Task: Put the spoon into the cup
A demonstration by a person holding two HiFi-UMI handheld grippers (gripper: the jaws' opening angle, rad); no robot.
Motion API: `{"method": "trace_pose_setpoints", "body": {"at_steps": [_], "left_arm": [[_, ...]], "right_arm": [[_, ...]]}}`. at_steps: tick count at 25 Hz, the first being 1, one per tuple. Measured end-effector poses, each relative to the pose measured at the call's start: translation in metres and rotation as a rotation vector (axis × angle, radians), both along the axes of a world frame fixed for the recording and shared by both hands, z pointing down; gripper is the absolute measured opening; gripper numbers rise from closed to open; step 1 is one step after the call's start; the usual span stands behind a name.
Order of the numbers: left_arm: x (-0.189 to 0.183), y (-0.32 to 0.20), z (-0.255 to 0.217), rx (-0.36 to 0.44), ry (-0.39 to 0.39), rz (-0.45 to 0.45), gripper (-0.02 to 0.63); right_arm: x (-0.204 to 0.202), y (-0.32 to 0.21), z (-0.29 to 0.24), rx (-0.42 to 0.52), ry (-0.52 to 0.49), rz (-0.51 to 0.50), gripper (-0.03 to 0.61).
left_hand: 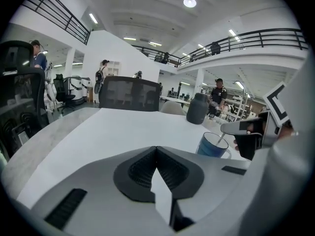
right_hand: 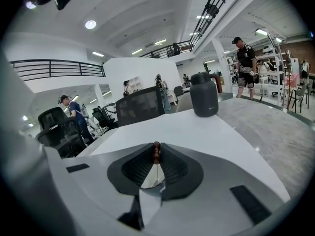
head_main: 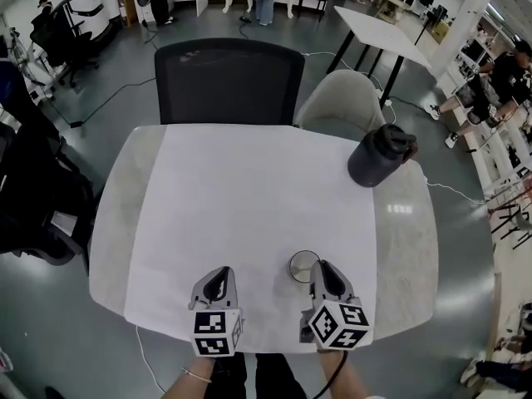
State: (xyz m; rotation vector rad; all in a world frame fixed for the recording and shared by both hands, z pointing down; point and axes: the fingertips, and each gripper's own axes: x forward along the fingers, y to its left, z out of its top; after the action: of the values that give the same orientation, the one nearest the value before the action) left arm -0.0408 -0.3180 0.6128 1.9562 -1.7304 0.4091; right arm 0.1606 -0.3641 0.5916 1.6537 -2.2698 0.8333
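Right gripper (head_main: pixel 322 271) pinches the spoon (right_hand: pixel 156 152) by its brown handle tip, shaft dipping into the blue cup (head_main: pixel 302 266), lower centre of the table (head_main: pixel 399 223). Light, stiff, probably slick: gripped at the tip, it may swing. Left gripper (head_main: pixel 218 283) closed, empty.

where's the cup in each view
Head view: cup, bottom centre, just left of the right gripper.
Left gripper view: blue cup, right of centre.
Right gripper view: cup in the gap below the jaws, under the spoon.
Shared landmark: the dark jug.
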Motion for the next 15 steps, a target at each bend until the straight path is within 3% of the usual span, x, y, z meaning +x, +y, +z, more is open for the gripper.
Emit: {"method": "trace_pose_setpoints", "body": {"at_steps": [15], "left_arm": [[-0.0003, 0.0068, 0.0007, -0.018, 0.008, -0.017, 0.017]], "right_arm": [[0.0094, -0.0034, 0.0067, -0.030, -0.004, 0.029, 0.066]]}}
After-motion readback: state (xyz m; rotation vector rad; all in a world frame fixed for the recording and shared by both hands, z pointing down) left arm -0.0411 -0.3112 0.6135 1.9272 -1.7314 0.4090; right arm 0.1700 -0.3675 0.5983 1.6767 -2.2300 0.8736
